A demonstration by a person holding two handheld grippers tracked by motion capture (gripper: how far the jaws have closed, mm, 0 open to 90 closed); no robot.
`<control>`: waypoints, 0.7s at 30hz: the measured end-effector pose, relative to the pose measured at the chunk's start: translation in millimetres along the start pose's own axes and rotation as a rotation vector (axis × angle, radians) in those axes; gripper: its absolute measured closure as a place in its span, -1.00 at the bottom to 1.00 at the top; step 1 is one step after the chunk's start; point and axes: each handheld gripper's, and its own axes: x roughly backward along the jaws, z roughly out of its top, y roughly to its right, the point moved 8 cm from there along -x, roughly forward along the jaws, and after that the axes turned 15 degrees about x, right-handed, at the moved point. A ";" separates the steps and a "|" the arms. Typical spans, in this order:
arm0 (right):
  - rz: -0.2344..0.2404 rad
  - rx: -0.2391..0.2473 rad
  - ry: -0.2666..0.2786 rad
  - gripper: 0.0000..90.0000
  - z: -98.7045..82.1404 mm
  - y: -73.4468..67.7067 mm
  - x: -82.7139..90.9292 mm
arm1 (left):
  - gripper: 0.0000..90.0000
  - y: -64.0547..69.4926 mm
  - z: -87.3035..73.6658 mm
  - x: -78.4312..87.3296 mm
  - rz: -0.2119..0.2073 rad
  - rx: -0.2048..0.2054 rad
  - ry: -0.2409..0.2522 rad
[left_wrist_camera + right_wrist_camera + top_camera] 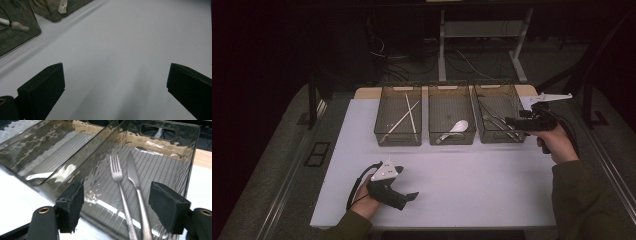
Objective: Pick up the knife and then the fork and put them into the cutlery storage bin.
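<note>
Right gripper, jaws apart and empty, hovers at the right-hand bin where fork and knife already lie at 1 o'clock, so placing seems finished; next, probably pull clear toward 5 o'clock.

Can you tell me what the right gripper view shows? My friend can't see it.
A fork and a knife lie side by side in a clear bin. The right gripper is open in front, holding nothing.

Three bins stand side by side: chopsticks left, spoon middle, fork and probably knife right
</note>
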 end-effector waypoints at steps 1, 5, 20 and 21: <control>0.002 0.006 0.005 -0.39 -1.5 -2.4 1.9 | -0.98 -0.4 0.0 -0.1 0.001 -0.002 -0.001; 0.019 0.017 0.026 -0.40 -7.1 -14.9 9.1 | -0.98 -1.4 0.9 0.5 -0.003 -0.010 0.003; 0.104 0.095 0.074 -0.42 -20.0 -63.8 27.9 | -0.98 -3.8 2.9 4.4 -0.017 -0.022 0.009; 0.106 0.096 0.075 -0.43 -21.8 -67.0 28.7 | -0.98 -3.7 2.5 4.8 -0.016 -0.024 0.004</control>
